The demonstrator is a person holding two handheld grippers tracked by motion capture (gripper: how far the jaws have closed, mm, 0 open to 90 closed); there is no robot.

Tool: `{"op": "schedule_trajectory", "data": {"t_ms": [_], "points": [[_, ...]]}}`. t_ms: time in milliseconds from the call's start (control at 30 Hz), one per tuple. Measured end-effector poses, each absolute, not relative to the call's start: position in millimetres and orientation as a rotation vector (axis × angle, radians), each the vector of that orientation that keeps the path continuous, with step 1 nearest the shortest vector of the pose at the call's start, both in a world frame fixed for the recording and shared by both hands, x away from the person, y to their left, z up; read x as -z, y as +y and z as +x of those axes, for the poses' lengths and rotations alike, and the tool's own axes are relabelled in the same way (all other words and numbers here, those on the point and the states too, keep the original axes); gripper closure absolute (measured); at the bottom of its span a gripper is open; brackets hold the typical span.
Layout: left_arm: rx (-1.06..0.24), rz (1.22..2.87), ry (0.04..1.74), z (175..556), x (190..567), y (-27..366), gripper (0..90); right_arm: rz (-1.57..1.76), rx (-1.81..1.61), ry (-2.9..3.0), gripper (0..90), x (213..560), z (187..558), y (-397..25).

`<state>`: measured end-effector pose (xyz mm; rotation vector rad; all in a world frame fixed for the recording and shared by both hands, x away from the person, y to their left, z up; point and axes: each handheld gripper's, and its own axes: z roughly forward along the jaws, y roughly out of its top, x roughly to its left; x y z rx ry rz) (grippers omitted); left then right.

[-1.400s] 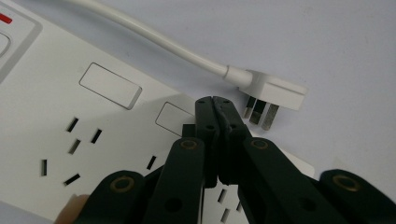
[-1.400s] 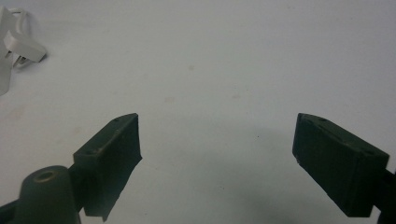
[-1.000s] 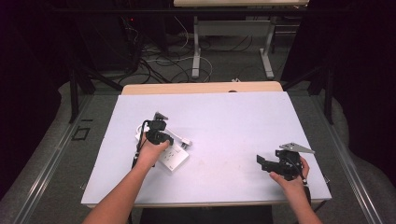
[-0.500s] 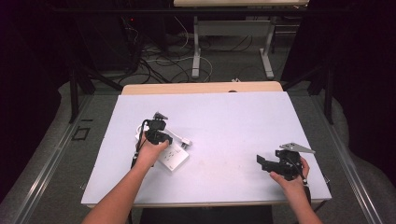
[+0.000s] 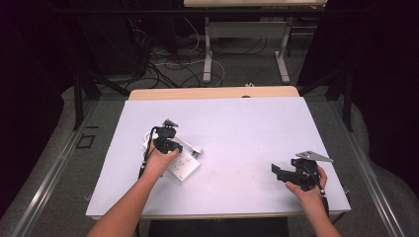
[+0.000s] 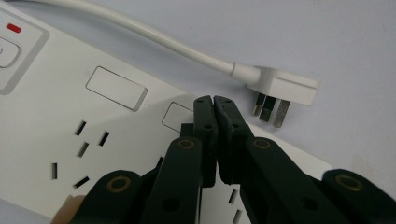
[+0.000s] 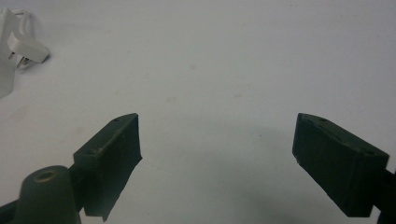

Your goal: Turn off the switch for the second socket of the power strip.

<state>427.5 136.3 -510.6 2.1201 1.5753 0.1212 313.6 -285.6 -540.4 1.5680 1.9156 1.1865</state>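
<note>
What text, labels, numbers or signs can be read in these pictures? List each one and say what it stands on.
None: no words, brand names or numbers can be read.
Power strip: plain white face; blank raised rectangles, socket slots and a small red mark near a switch, no lettering.
Plug: no legible marking.
Left tool, right tool: plain black, no print.
Table: bare, no signs.

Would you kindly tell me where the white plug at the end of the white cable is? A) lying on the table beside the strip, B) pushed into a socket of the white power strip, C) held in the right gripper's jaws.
A: the white plug lies flat on the table beside the white power strip, its metal prongs bare.
</note>
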Motion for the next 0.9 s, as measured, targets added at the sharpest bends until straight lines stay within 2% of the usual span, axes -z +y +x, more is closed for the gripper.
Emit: {"op": "schedule_trajectory", "data": {"t_ms": [500, 900], "points": [[-0.091, 2.107, 1.561, 427.8, 514.4, 141.0, 89.9, 1.562, -1.186, 1.919, 14.7, 540.4, 313.9, -285.7], [-0.12, 2.097, 1.562, 425.9, 515.1, 138.8, 89.6, 1.567, -1.186, 1.919, 14.7, 540.8, 314.3, -286.0]]}}
